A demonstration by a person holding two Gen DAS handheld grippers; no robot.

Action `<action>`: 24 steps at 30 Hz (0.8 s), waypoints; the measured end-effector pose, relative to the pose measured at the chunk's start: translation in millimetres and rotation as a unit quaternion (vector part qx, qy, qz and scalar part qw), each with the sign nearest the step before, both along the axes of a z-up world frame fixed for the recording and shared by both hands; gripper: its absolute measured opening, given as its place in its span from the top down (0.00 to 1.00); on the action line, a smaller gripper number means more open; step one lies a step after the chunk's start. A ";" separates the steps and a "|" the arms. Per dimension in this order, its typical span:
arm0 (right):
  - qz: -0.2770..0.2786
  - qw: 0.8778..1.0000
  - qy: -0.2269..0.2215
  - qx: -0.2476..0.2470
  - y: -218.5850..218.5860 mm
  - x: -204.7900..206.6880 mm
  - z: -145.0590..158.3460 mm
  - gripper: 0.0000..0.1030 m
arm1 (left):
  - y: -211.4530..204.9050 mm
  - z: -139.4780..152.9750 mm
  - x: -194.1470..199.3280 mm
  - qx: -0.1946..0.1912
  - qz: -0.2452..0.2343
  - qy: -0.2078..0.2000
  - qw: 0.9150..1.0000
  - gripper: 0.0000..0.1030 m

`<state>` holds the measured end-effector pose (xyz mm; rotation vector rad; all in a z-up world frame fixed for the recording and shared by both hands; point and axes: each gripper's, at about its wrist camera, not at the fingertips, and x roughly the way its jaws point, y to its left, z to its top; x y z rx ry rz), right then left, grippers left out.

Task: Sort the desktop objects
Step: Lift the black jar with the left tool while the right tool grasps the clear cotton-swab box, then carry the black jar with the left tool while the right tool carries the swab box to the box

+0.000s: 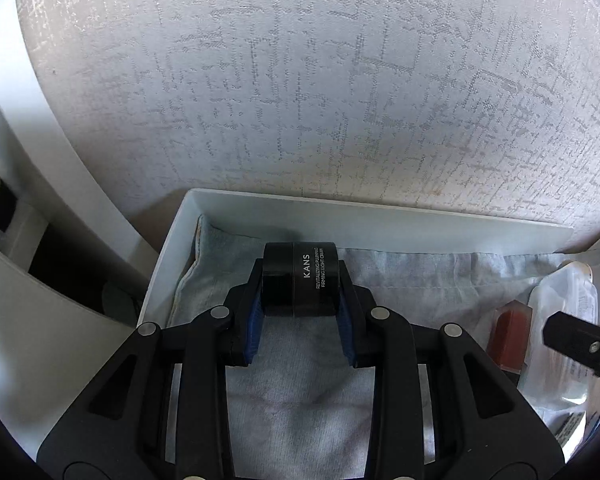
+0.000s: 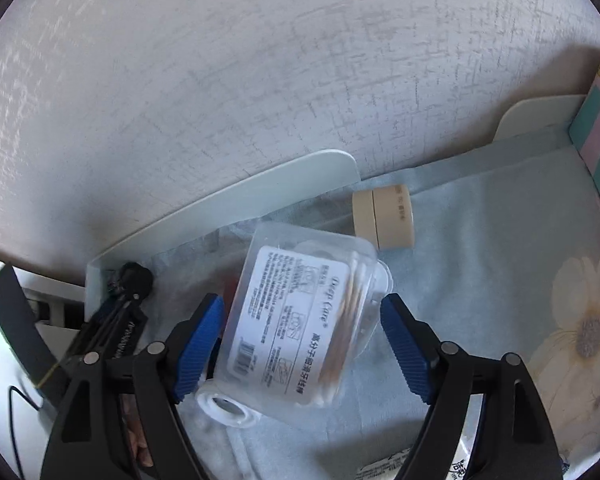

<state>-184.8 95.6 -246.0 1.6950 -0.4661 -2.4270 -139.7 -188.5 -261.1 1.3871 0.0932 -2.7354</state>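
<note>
**Now: jar clamped, floss box loose between the right tongs**

My left tongs (image 1: pixel 302 300) are clamped on the black cream jar (image 1: pixel 300 280), held on its side over the cloth (image 1: pixel 300 380) inside the white tray (image 1: pixel 284 200), near the back wall. It looks dense and slick, so I judge a grip across the round flanks safest.

My right tongs (image 2: pixel 300 340) stand apart around the clear floss-pick box (image 2: pixel 300 320); the pads seem not to press it. Thin plastic, light, likely to flex or skid, so take it across its long flat sides. A beige jar (image 2: pixel 384 216) lies just beyond.
</note>
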 end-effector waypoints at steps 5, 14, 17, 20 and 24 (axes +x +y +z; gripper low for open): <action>0.001 1.000 0.005 -0.016 16.2 3.2 -0.5 0.40 | -5.9 3.5 10.9 0.000 -0.003 0.000 1.000 0.73; 0.043 0.998 0.043 -0.009 26.8 12.1 38.9 0.41 | -16.5 38.1 34.1 0.017 -0.003 0.013 1.000 0.73; 0.067 0.996 0.058 -0.002 28.6 18.7 59.3 0.41 | -19.7 58.4 43.3 0.020 -0.001 0.015 1.000 0.73; 0.085 0.994 0.071 -0.004 35.3 27.2 79.4 0.42 | -15.5 86.1 56.7 0.018 -0.009 0.018 1.000 0.73; 0.100 0.992 0.072 -0.018 55.3 36.5 103.3 0.42 | -0.6 118.1 71.8 0.016 -0.025 0.022 0.999 0.73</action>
